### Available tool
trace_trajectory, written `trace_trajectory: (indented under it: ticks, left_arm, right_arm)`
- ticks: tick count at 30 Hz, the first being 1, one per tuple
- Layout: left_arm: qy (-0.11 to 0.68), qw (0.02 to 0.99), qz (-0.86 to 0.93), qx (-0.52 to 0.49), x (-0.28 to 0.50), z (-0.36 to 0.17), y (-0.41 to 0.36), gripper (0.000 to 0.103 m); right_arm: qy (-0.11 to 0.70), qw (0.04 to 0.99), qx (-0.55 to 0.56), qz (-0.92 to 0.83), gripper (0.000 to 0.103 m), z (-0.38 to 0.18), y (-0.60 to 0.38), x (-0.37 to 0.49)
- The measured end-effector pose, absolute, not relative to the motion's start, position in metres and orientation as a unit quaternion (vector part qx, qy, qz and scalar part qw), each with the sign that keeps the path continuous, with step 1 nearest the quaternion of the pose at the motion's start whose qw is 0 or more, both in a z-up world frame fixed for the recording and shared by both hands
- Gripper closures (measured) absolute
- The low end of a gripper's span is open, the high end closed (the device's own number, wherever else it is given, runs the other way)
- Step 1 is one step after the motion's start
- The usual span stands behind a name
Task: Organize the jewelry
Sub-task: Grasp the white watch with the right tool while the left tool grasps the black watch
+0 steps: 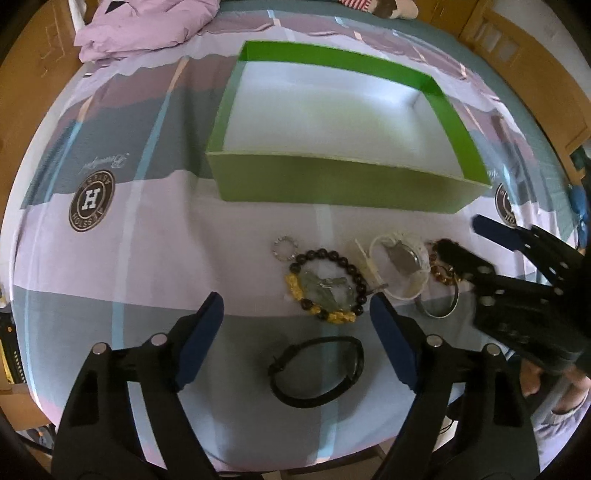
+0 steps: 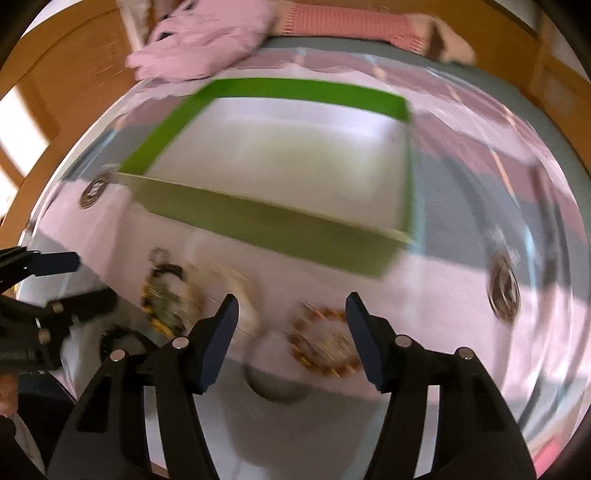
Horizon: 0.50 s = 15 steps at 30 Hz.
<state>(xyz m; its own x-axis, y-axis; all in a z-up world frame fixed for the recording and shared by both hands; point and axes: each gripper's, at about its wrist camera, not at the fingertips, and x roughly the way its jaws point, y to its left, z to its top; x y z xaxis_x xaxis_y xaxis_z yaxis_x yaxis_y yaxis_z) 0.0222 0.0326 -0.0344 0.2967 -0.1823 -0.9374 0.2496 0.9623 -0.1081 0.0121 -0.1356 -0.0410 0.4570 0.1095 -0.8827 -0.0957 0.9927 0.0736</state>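
Note:
A green box (image 1: 332, 184) with a white inside stands open on the bed; it also shows in the right wrist view (image 2: 266, 221). In front of it lie a small beaded ring (image 1: 285, 249), a black-and-gold bead bracelet (image 1: 328, 286) around a pale green pendant, a white watch (image 1: 400, 264), a silver bangle (image 1: 439, 308), an amber bead bracelet (image 2: 325, 345) and a black band (image 1: 317, 371). My left gripper (image 1: 295, 339) is open above the black band. My right gripper (image 2: 291, 336) is open over the blurred amber bracelet and bangle (image 2: 273, 376); it also shows in the left wrist view (image 1: 461, 243).
The bed has a patchwork sheet (image 1: 129, 258) with round H logos (image 1: 91, 201). A pink garment (image 1: 147, 26) lies at the far left behind the box. Wooden furniture (image 1: 535, 55) surrounds the bed. The right wrist view is motion-blurred.

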Motion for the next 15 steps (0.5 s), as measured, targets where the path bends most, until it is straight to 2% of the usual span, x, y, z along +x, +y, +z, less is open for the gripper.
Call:
trace_trajectory:
  ticks: [5, 7, 8, 10, 15]
  left_arm:
    - [0.596, 0.792, -0.128, 0.038, 0.024, -0.039, 0.048, 0.020]
    - [0.600, 0.788, -0.127, 0.049, 0.025, -0.041, 0.051, 0.020]
    - [0.601, 0.786, -0.131, 0.061, 0.022, -0.042, 0.050, 0.020]
    - [0.600, 0.784, -0.141, 0.074, 0.017, -0.041, 0.047, 0.020]
    - [0.585, 0.779, -0.176, 0.140, -0.009, -0.042, 0.032, 0.021]
  right_arm:
    - [0.561, 0.824, -0.032, 0.074, 0.041, -0.067, -0.113, 0.037]
    - [0.581, 0.811, -0.019, 0.074, 0.067, -0.080, -0.116, 0.037]
    - [0.584, 0.808, -0.005, 0.082, 0.083, -0.083, -0.119, 0.037]
    - [0.584, 0.808, 0.015, 0.081, 0.085, -0.083, -0.125, 0.037]
    - [0.568, 0.822, -0.018, 0.042, 0.085, -0.080, -0.133, 0.033]
